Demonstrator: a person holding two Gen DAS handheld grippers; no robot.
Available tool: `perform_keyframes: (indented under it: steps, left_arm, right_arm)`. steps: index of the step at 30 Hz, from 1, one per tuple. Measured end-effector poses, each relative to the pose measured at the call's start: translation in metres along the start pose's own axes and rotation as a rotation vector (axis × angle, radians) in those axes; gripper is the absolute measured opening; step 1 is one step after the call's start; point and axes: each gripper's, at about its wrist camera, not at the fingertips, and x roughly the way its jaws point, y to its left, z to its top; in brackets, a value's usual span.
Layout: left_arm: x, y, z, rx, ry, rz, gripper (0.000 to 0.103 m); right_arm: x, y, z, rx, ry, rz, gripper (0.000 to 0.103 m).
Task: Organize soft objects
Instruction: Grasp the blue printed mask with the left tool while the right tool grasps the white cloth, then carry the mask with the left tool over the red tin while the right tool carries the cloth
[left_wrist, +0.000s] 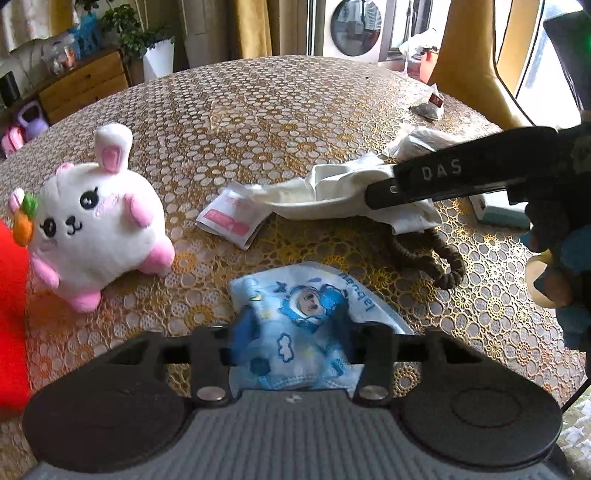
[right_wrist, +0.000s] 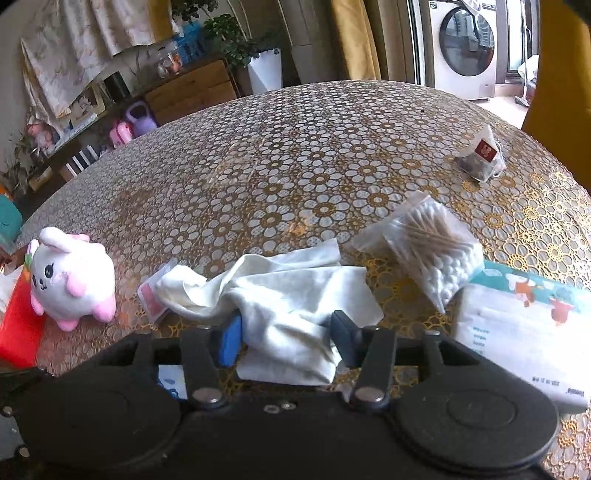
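My left gripper is shut on a blue cartoon-print face mask and holds it just above the table. My right gripper is shut on a crumpled white cloth; the cloth also shows in the left wrist view, hanging from the right gripper's fingers. A white and pink plush bunny sits on the table at the left, also in the right wrist view. A brown hair tie lies under the cloth.
The table has a gold floral lace cover. On it lie a pink-and-white sachet, a bag of cotton swabs, a tea bag, a tissue pack and a red object at the left edge.
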Motion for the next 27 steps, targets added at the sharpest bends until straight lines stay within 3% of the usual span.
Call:
perform_keyframes:
  steps: [3, 5, 12, 27]
  left_arm:
    - [0.0, 0.007, 0.002, -0.017, 0.002, -0.009, 0.013]
    - [-0.001, 0.012, 0.003, -0.036, 0.002, -0.032, 0.012]
    - [-0.017, 0.014, 0.002, -0.033, -0.033, -0.05, 0.011]
    - [-0.086, 0.051, 0.005, -0.122, -0.13, -0.082, 0.011]
  right_arm:
    - [-0.004, -0.001, -0.001, 0.003, -0.014, 0.011, 0.023]
    - [-0.008, 0.0, -0.001, -0.002, -0.035, 0.018, 0.009]
    - [-0.034, 0.005, 0.0, -0.019, -0.115, 0.044, 0.007]
    - [-0.121, 0.029, 0.003, -0.015, -0.269, 0.177, 0.006]
